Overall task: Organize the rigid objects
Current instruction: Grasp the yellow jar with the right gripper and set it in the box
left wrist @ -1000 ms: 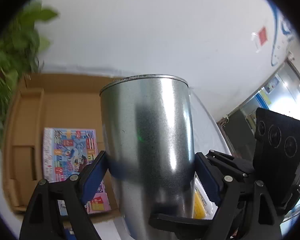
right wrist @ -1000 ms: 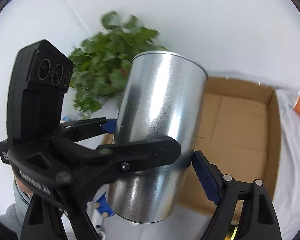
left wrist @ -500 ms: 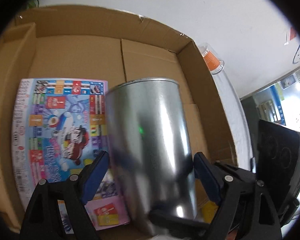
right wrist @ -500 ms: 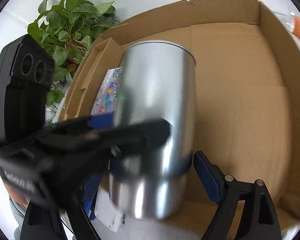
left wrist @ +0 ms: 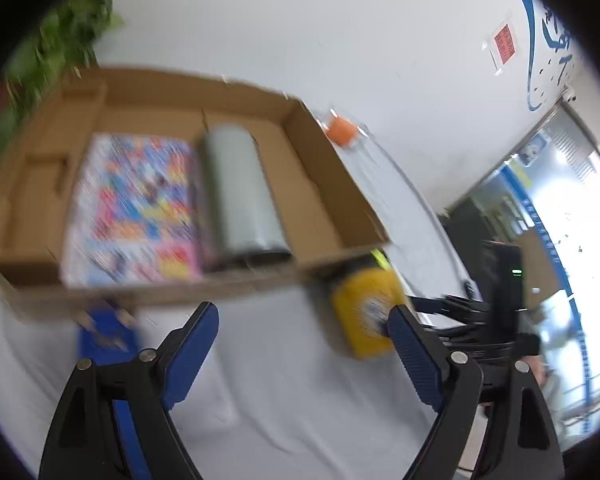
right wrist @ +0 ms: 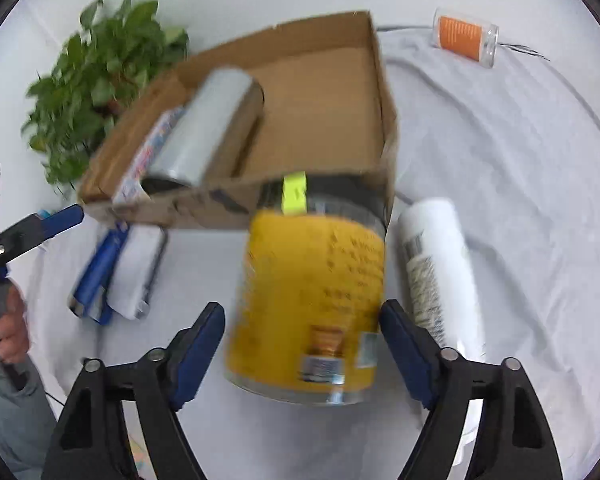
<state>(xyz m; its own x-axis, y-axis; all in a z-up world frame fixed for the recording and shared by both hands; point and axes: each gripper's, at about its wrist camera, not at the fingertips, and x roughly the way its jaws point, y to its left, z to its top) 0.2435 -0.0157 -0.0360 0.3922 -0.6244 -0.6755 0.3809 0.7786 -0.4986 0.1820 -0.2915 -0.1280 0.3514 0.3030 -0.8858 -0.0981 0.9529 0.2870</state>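
Two blue fingers of the left gripper [left wrist: 302, 330] are being held wide apart over the white cloth [left wrist: 268, 392], nothing between them. Beyond, a metal can [left wrist: 240, 196] is lying on its side in the cardboard box [left wrist: 324, 196], just beside a colourful board [left wrist: 136, 204]. Outside the box's right corner a yellow jar [left wrist: 366, 312] is lying.

Seen from the right wrist, the right gripper [right wrist: 302, 338] is being held open, its fingers flanking the yellow jar [right wrist: 312, 300] without clearly touching it. A white bottle [right wrist: 436, 276] is lying just right of the jar.
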